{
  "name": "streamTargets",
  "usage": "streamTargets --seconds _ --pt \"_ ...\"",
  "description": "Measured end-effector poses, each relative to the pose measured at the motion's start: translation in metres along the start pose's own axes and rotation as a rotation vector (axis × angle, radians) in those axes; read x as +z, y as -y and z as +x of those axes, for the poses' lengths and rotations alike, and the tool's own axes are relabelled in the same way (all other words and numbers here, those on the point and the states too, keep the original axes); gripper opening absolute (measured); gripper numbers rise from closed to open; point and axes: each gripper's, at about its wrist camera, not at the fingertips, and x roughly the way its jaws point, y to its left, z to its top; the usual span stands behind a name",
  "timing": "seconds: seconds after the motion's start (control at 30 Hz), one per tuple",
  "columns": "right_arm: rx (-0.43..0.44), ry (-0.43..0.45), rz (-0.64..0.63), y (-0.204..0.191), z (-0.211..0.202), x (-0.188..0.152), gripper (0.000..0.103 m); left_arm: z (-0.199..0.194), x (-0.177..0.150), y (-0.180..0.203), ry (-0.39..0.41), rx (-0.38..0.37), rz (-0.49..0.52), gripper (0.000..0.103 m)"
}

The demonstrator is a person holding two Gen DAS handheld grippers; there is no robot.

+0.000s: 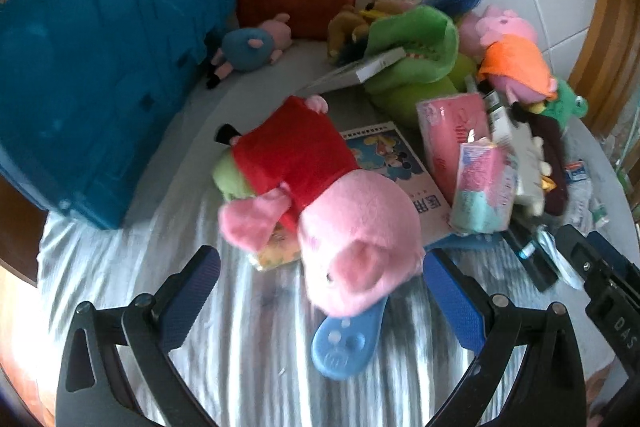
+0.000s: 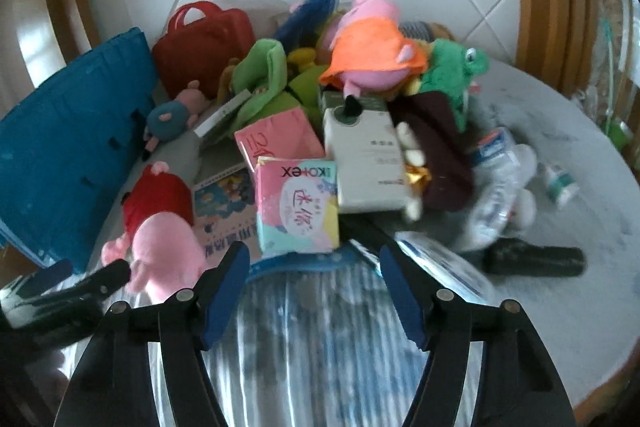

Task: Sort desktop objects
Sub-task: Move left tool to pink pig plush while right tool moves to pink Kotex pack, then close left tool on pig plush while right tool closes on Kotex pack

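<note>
striped cloth [image 1: 120, 291] sits right under both cameras, and the left gripper [image 1: 320, 291] hangs spread wide with nothing in it, the pink pig plush in the red dress [image 1: 320, 187] lying between the fingers but not pinched. right gripper [image 2: 312, 291] is spread and empty too, pointing at the pink kotex pack [image 2: 298, 205] just ahead. honestly the sorting looks barely started: plush toys, the white box [image 2: 366, 163], a crushed water bottle [image 2: 500, 179] and a picture book [image 1: 394, 163] are all piled together mid-table. the blue crate [image 1: 92, 75] on the left side shows nothing sorted into it as far as i can see, so pretty much everything's left.
</note>
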Motion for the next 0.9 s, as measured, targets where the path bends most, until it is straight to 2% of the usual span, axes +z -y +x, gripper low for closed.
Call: streamTargets --seconds 0.17,0.23,0.5,0.6,0.73,0.83,0.9 --pt "0.048 -0.060 0.009 0.004 0.047 0.007 0.068 0.039 0.007 0.014 -0.038 0.030 -0.012 0.103" --pt "0.063 -0.080 0.000 0.005 0.061 0.010 0.068 0.049 0.008 0.015 -0.041 0.020 -0.032 0.103" --pt "0.115 -0.106 0.011 0.009 0.098 0.017 0.085 0.072 0.016 0.016 -0.033 0.029 -0.064 0.103" --pt "0.152 -0.122 0.041 0.014 0.107 0.018 0.086 0.075 0.019 0.014 -0.042 -0.003 -0.058 0.103" --pt "0.134 -0.144 -0.021 0.002 0.116 0.020 0.081 0.070 0.025 0.008 -0.042 -0.005 -0.070 0.103" --pt "0.076 -0.130 -0.073 -0.009 0.122 0.022 0.077 0.081 0.029 0.015 -0.057 0.001 -0.084 0.103" --pt "0.067 -0.130 -0.090 -0.007 0.122 0.023 0.075 0.086 0.030 0.015 -0.053 0.007 -0.087 0.102"
